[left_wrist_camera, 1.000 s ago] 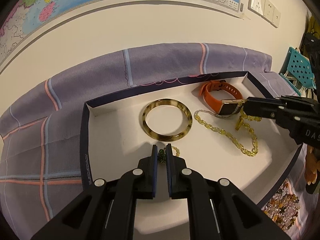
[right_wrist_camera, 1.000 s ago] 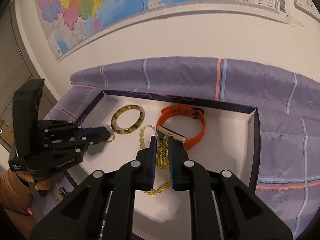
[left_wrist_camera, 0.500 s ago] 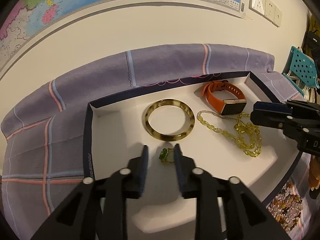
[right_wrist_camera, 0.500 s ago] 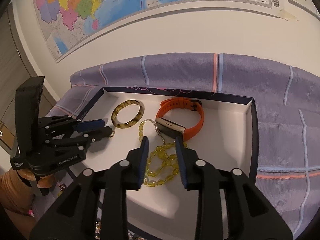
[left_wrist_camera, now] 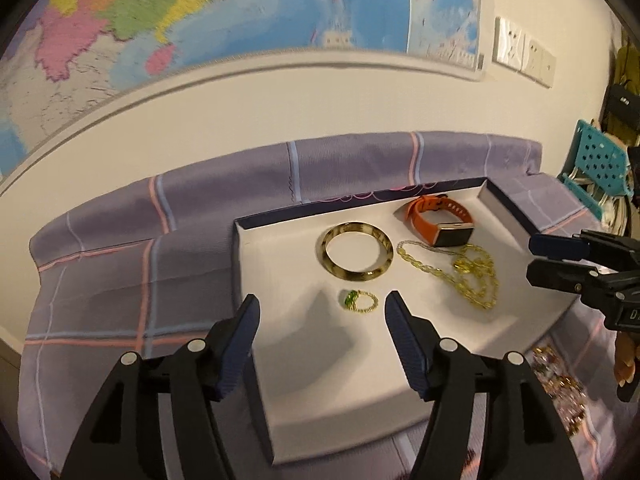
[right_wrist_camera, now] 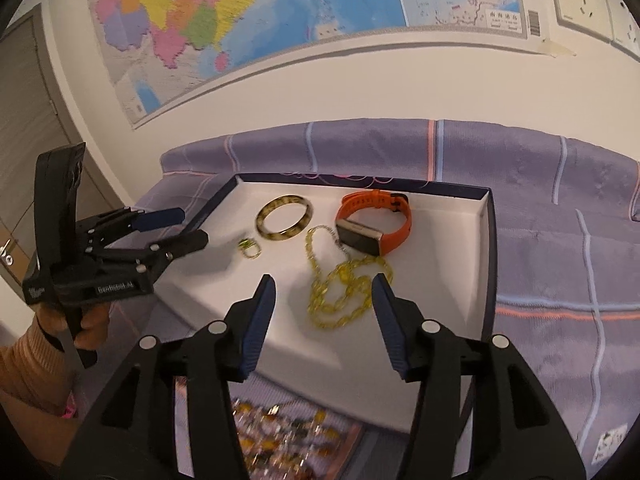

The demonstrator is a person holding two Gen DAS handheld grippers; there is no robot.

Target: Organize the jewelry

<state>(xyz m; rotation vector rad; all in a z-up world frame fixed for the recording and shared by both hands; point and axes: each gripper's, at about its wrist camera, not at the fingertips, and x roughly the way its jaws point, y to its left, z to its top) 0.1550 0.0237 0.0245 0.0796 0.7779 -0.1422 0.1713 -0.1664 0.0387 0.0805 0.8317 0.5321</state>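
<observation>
Orange watch, tortoiseshell bangle, yellow chain necklace and small green-stone ring lie apart on the white floor of a shallow navy-walled box, which sits on a purple plaid cloth below a wall map. Left gripper hangs just short of the ring, jaws opening w/ nothing between them; ring rests free on the floor. Right gripper hangs over the near end of the necklace, jaws likewise opening, pads clear of the chain, nothing held. Step in hand looks like letting go & backing off after placing both pieces. To do it well: let jaws spread fully before pulling away, lift clear rather than drag across the floor, so no link snags a pad and the ring isn't nudged toward the bangle. More beaded pieces lie outside the box's near wall, prob. next to sort.
</observation>
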